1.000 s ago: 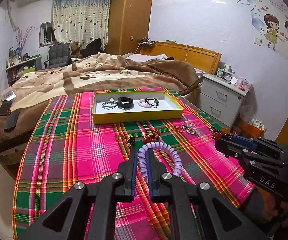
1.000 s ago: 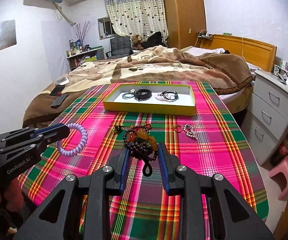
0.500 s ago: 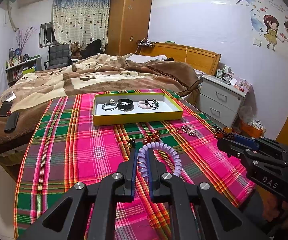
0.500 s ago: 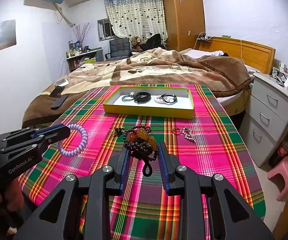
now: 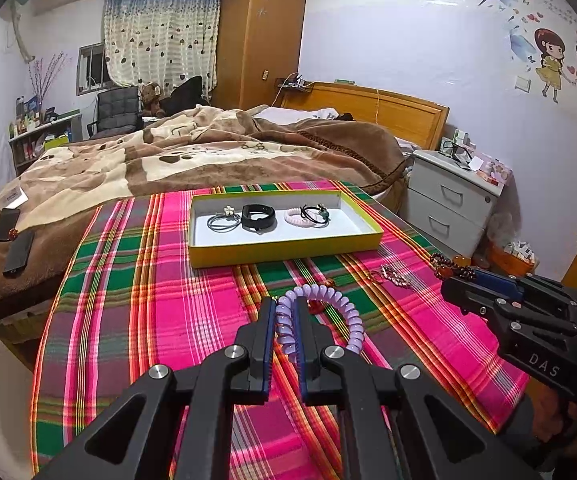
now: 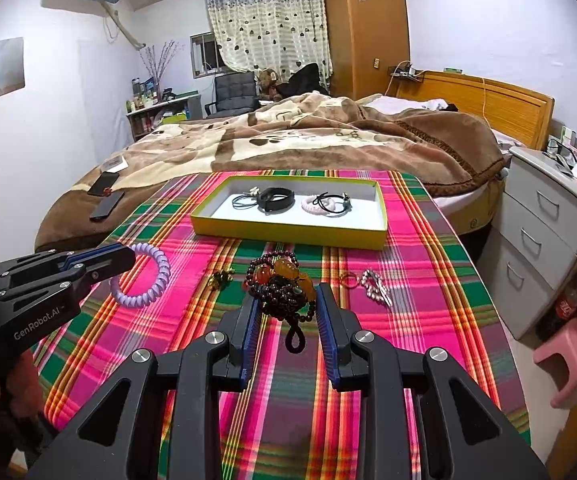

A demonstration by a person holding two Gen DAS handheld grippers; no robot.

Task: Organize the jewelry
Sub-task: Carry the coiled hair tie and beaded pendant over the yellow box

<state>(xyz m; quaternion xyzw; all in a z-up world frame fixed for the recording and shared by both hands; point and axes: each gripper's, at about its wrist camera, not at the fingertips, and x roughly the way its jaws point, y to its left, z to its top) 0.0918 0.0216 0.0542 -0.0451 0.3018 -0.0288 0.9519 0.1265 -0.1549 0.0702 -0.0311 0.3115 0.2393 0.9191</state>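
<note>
Step in hand, by my read: carry phase. Both tools loaded, items lifted off the surface (image 6: pixel 428 240), not yet over the tray.

Left tool (image 5: pixel 285 312): fingers together, clamped on the purple coil band (image 5: pixel 328 300); one side of the loop sits between the pads, the rest bulges out to the tool's right. Right tool (image 6: pixel 284 300): fingers closed in on the dark bead bracelet (image 6: pixel 284 284) w/ amber beads, held at the tips, its tassel loop hanging back toward the tool body.

Yellow tray (image 6: pixel 288 236) lies straight ahead of both tools, well apart from the tips. Inside: grey hair ties, a black band, a pink coil w/ a black tie on it. Bare floor left at the tray's near side.

Next move, as I judge: push fwd over the near wall, lower into bare tray floor, then part the fingers. Needs height to clear the wall; coil is springy and may bounce, beads may snag on the pads.

Left on the cloth ahead: silver chain piece (image 6: pixel 374 284) right of the right tool, small gold-dark piece (image 6: pixel 220 278) to its left, red piece (image 5: pixel 316 305) just past the left tool's tips.

Surface: pink/green plaid cloth. Room: bed w/ brown blanket beyond the tray, phones on it, wood wardrobe, curtain, grey nightstand far right, pink stool.
</note>
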